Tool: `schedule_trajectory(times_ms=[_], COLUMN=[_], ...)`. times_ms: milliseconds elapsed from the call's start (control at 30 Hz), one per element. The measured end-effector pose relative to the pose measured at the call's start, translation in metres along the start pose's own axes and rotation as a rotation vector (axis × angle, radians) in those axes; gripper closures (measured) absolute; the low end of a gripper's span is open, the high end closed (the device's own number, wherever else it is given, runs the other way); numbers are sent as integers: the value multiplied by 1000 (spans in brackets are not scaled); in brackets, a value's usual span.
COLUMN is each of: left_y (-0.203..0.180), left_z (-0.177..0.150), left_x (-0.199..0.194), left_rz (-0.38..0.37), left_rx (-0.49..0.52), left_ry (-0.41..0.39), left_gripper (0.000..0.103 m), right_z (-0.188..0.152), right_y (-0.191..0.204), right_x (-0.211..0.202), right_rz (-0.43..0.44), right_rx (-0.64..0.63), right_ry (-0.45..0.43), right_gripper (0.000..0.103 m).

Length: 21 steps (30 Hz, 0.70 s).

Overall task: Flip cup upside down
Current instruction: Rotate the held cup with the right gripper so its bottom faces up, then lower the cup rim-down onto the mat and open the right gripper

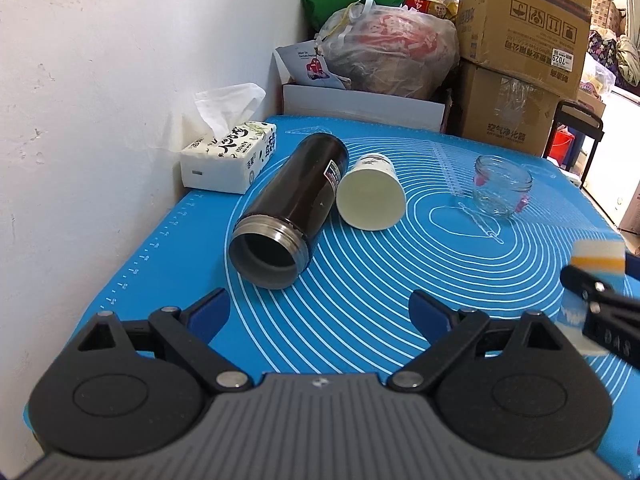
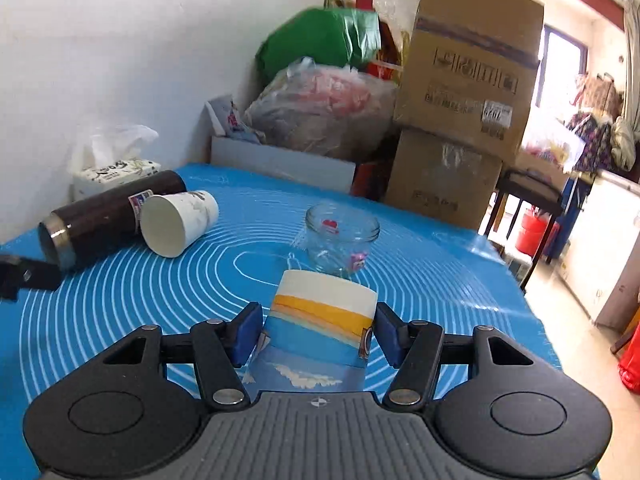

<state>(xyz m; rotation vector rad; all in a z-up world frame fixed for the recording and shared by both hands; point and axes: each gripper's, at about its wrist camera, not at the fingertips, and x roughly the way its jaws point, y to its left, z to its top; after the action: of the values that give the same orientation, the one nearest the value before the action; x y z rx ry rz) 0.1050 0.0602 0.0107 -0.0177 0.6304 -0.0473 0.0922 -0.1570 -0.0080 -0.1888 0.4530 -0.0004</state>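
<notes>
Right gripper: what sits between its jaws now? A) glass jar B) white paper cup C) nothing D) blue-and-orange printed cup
D: in the right wrist view the blue pads of the right gripper flank the printed cup; the white paper cup lies on its side by the flask, and the glass jar stands apart.

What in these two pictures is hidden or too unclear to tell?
- Blue-and-orange banded paper cup, right wrist view: its lower end, hidden behind the right gripper.
- Same cup, left wrist view: blurred, cut by the frame edge.
- Dark steel flask: interior in shadow.
</notes>
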Motion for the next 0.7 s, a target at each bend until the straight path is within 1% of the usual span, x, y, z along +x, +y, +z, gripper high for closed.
schedule_trajectory(times_ms=[100, 267, 367, 467, 567, 633, 700], left_y=[-3, -11, -18, -23, -26, -28, -30], left_z=[-2, -8, -14, -17, -19, -20, -20], left_x=[-5, -14, -20, -23, -26, -29, -33], left_rz=[-7, -21, -26, -25, -24, -25, -29], left_rx=[-1, 8, 19, 27, 28, 28, 29], left_ry=[3, 7, 10, 14, 15, 12, 8], left_gripper=[8, 8, 8, 8, 8, 8, 8], right_z=[-11, -17, -23, -25, -24, -23, -23], right_y=[2, -4, -5, -5, -7, -9, -13], right_x=[-18, -33, -40, -46, -49, -53, -57], right_rz=[-6, 2, -3, -8, 1, 10, 26], right_rx=[-8, 38, 41, 38, 47, 58, 74], right_ry=[-14, 18, 27, 19, 14, 8, 13], right_gripper=[46, 47, 48, 39, 34, 26, 23])
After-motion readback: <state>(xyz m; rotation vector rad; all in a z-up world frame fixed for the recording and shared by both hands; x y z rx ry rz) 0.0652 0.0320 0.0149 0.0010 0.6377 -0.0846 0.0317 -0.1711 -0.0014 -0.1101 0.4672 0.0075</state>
